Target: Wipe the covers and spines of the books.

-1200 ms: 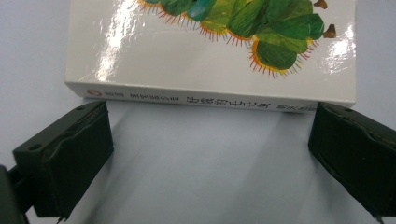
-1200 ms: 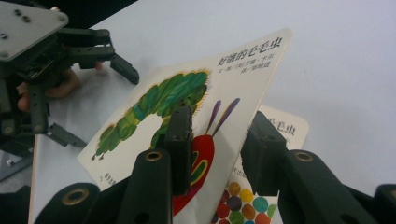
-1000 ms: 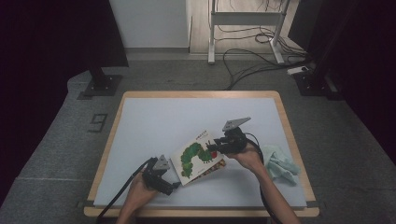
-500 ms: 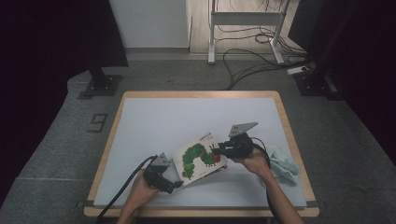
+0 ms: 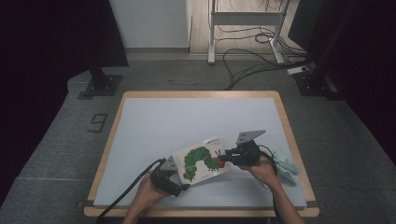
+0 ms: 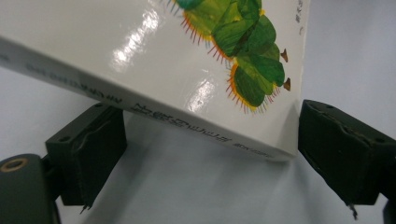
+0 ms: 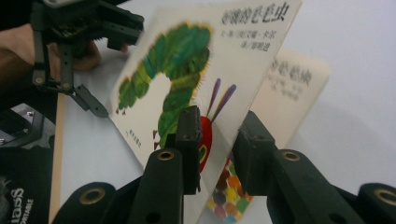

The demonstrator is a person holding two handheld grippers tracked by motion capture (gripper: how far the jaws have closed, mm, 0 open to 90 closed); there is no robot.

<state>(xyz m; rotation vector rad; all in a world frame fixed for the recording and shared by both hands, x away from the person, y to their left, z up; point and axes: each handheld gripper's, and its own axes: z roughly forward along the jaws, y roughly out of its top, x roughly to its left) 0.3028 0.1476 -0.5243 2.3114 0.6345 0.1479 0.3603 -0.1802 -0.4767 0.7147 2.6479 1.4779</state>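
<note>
Right gripper point(image 7: 215, 154) pinches the book's front cover point(image 7: 201, 79) at lower centre of the frame; left gripper point(image 6: 212, 154), jaws just narrowing, straddles the spine corner without touching. I risk tearing the cover if the book point(image 5: 201, 160) slides.

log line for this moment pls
right gripper: shut on book cover | left gripper: open, jaws just closing around book spine | cloth: untouched

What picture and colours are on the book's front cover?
A green caterpillar with a red head on the white cover of the book; the right gripper view shows it best.
</note>
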